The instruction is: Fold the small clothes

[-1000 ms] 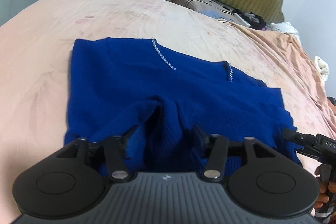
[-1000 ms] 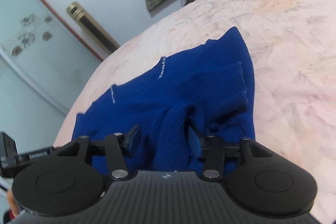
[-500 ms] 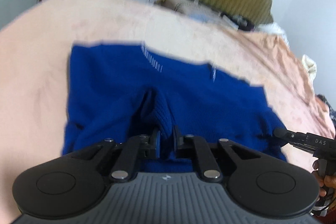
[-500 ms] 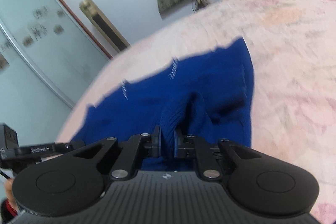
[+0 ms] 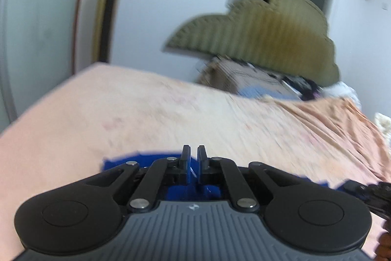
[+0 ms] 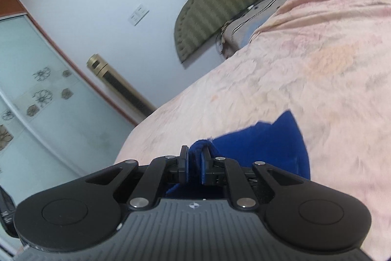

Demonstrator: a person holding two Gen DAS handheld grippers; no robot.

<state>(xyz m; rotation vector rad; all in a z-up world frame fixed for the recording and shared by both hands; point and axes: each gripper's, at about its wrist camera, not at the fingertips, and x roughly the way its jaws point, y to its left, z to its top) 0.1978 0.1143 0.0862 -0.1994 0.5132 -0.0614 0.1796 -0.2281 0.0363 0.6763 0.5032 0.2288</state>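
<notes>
A: Any legible writing?
B: None; too blurred.
A: Grippers?
B: The left gripper and right gripper each pinch a fold of the blue knitted sweater, near edge of the crumpled peach bedsheet.

Each gripper, left and right, has a grey ribbed body with a small white logo, flanked by 2 round black discs with circular recesses. Black linkage arms with silver pivot screws run forward to 2 narrow, flat black fingers with blue pads.
</notes>
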